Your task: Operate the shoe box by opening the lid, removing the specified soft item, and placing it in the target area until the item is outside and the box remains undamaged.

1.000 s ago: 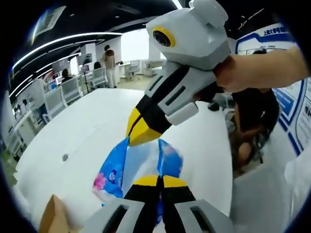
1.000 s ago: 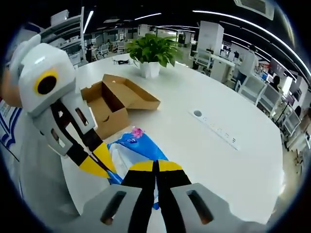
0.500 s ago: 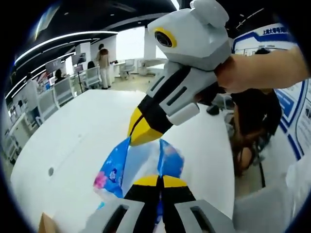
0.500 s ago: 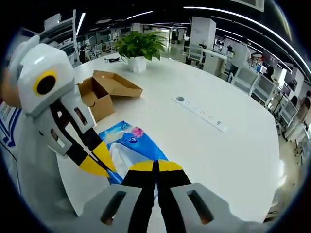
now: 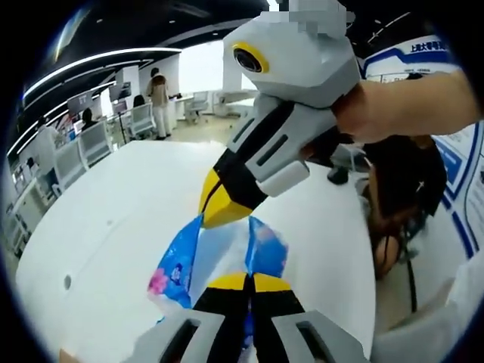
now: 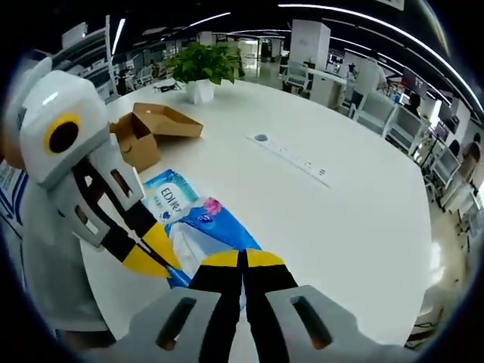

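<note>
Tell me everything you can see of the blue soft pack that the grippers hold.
The pack is soft, glossy blue and white plastic with white lettering and a pink flower print. It is out of the open cardboard box, which stands behind it on the white table. Both grippers pinch it: the right gripper is shut on its near end, the left gripper on its side edge. Whether it rests on the table cannot be told.

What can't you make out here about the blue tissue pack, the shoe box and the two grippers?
- Blue tissue pack: near end hidden behind the right gripper in the right gripper view; most print too small to read.
- Same pack in the left gripper view: lower part covered by the left gripper.
- Shoe box: interior hidden by its own walls.
- Whether the pack touches the table: hidden by the pack and both grippers.
</note>
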The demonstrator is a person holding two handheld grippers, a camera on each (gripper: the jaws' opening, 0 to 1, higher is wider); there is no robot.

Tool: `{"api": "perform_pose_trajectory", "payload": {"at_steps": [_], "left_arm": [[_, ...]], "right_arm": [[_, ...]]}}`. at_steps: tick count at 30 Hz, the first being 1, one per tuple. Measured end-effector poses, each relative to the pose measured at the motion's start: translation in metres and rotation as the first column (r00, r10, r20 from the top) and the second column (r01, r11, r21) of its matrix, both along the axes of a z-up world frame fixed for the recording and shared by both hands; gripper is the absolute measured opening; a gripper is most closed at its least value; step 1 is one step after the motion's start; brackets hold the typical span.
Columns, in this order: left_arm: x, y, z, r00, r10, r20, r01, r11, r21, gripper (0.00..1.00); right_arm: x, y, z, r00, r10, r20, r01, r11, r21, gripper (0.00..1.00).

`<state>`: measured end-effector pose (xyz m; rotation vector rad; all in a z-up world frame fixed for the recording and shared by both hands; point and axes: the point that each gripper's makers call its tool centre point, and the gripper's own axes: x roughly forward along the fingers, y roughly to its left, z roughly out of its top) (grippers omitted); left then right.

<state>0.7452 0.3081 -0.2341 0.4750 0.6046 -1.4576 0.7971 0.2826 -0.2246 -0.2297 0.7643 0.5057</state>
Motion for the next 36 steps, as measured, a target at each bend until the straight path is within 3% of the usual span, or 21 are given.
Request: {"api": "perform_pose_trajectory", "payload": {"at_steps": [18, 23, 36], "left_arm": [[-0.008, -0.032, -0.034, 0.998, 0.001, -0.055, 0.000, 1.000, 0.019, 0.00], [-0.008, -0.036, -0.044, 0.998, 0.003, -0.067, -0.001, 0.999, 0.033, 0.00], [-0.010, -0.038, -0.063, 0.994, 0.022, -0.108, -0.015, 0.997, 0.069, 0.00]], "right_arm": [[-0.014, -0.028, -0.033, 0.998, -0.034, -0.046, 0.035, 0.999, 0.014, 0.00], [-0.008, -0.041, -0.047, 0.997, -0.043, -0.064, 0.044, 0.999, 0.009, 0.00], [-0.002, -0.040, -0.068, 0.995, -0.013, -0.095, 0.012, 1.000, -0.013, 0.00]]}}
